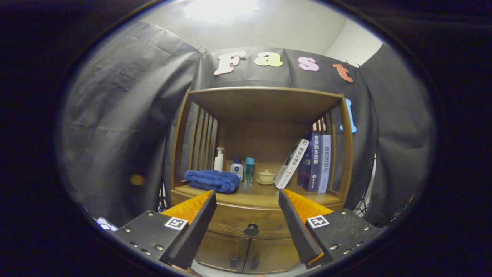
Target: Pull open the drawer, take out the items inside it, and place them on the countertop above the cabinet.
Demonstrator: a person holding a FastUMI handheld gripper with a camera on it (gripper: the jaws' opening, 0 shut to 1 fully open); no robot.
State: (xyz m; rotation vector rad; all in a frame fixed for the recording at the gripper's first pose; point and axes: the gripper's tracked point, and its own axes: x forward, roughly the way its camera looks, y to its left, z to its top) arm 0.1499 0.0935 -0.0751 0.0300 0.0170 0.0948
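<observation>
Gripper view: the claw point(248, 227) is held open and empty, the drawer's knob point(251, 229) just ahead between its fingers; both should be closed squarely on it before the drawer point(246, 217) is pulled straight.

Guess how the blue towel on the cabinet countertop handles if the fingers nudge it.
The blue towel looks soft and folded, so it would probably bunch or slide, not tip. It seems light. Shoved back, it might hit the white pump bottle close behind it. The gripper is open, short of the drawer knob.

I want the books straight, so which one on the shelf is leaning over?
The white book, leftmost of the three books, tilts against the upright dark blue book.
</observation>
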